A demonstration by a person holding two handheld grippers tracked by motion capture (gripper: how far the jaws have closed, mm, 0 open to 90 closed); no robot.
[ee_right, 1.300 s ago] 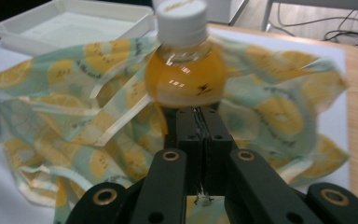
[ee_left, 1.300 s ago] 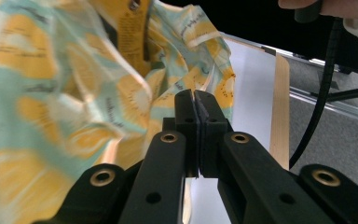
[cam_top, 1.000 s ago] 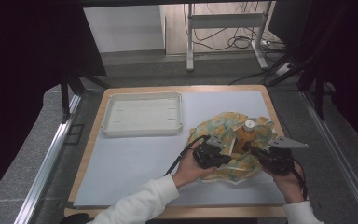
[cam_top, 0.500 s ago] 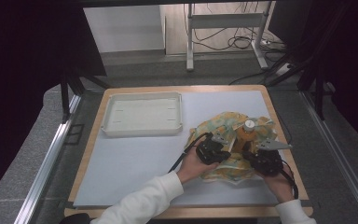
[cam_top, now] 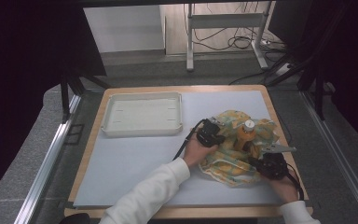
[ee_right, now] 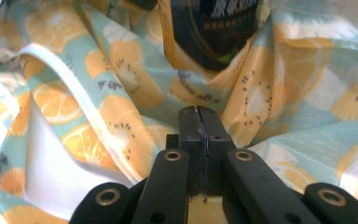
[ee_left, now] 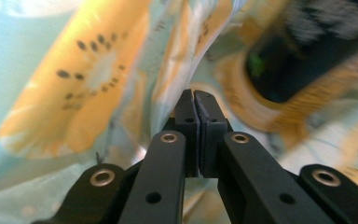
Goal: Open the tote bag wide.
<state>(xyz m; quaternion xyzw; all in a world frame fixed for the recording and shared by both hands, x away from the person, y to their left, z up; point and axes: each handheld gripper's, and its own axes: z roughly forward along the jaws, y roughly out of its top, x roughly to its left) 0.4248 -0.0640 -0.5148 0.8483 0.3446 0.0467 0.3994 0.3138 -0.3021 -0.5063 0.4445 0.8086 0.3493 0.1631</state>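
Your left tool (cam_top: pixel 213 135) and right tool (cam_top: pixel 266 164) are both closed, flanking the bottle (cam_top: pixel 245 135) on the fruit-print cloth (cam_top: pixel 228 164); right desk (cam_top: pixel 135 158) edge near, tray (cam_top: pixel 142 132) well apart.

A lab test bench: a wood-rimmed table (cam_top: pixel 89 154) flanked by aluminium rails (cam_top: pixel 44 163) (loose cables (cam_top: pixel 242 42) trail behind).

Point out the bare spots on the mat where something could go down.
Free: the mat in front of the tray, left of the left gripper. Crowded: the right side, where cloth, bottle and right gripper bunch together.
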